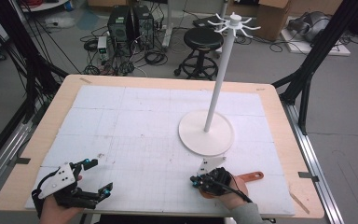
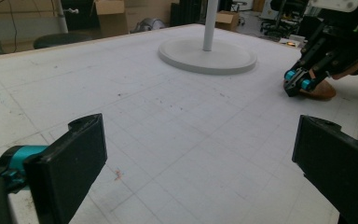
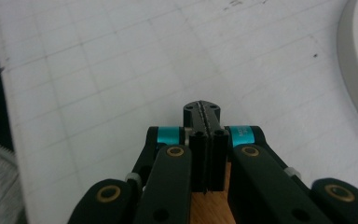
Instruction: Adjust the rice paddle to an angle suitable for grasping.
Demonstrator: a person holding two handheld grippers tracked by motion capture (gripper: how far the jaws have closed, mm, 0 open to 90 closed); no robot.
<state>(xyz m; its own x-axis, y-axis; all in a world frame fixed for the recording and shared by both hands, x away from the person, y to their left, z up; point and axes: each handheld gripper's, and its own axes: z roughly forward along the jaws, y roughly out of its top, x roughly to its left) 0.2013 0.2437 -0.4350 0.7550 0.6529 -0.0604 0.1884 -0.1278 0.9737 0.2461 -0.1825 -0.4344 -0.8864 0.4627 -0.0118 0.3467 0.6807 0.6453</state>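
Right hand-held gripper (image 1: 196,180), lower centre, I find clenched on a wooden spatula (image 1: 251,177); hanging it on the rack (image 1: 233,23) remains; left hand-held gripper (image 1: 98,177) released.

Before you: two hand-held grippers, left (image 1: 94,180) and right (image 1: 196,181); one wooden spatula (image 1: 251,177); one white hook stand (image 1: 206,133); one table (image 1: 279,116).

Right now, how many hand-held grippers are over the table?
2. The left hand-held gripper is at the near left corner of the table, jaws wide apart. The right hand-held gripper is near the front, just before the white stand, jaws closed over a wooden utensil.
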